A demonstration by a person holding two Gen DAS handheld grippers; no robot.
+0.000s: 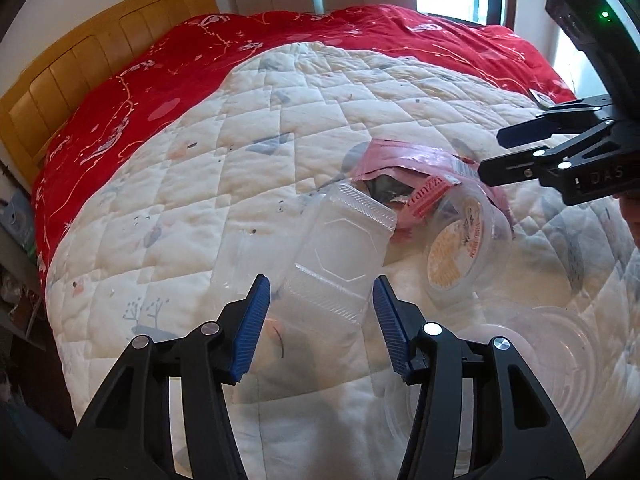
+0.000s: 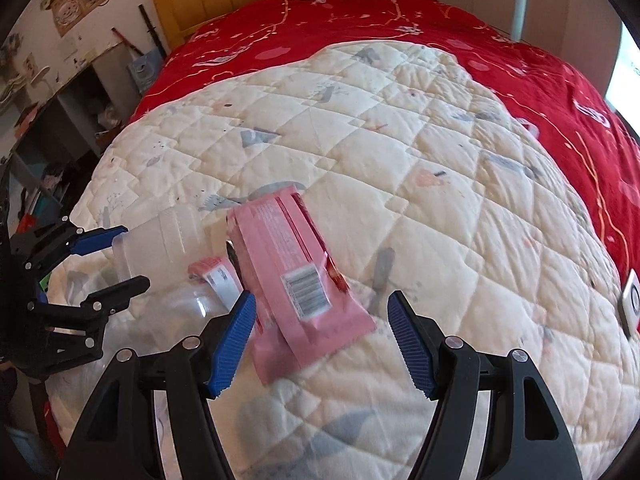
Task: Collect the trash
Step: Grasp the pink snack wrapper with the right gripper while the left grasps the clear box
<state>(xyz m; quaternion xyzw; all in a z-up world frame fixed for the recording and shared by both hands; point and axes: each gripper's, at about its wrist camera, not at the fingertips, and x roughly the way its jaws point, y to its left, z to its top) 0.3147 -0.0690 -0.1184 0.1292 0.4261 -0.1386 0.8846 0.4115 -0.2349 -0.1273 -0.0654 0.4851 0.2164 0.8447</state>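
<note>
A clear plastic clamshell box (image 1: 340, 248) lies on the white quilt (image 1: 200, 184), just ahead of my open left gripper (image 1: 320, 286), its near end between the blue fingertips. A pink snack wrapper (image 1: 400, 168) lies behind it, with a round clear tub with an orange label (image 1: 456, 252) to its right. In the right wrist view the pink wrapper (image 2: 296, 276) lies just ahead of my open right gripper (image 2: 322, 304). The clamshell (image 2: 160, 244) and left gripper (image 2: 120, 258) show at left. The right gripper (image 1: 490, 152) hovers over the wrapper in the left wrist view.
A clear round lid or bowl (image 1: 552, 352) lies at the quilt's near right. A red blanket (image 1: 280, 36) covers the far bed up to a yellow headboard (image 1: 80, 60). Cluttered shelves (image 2: 48, 152) stand left of the bed. A small white device (image 2: 630, 300) lies at the right.
</note>
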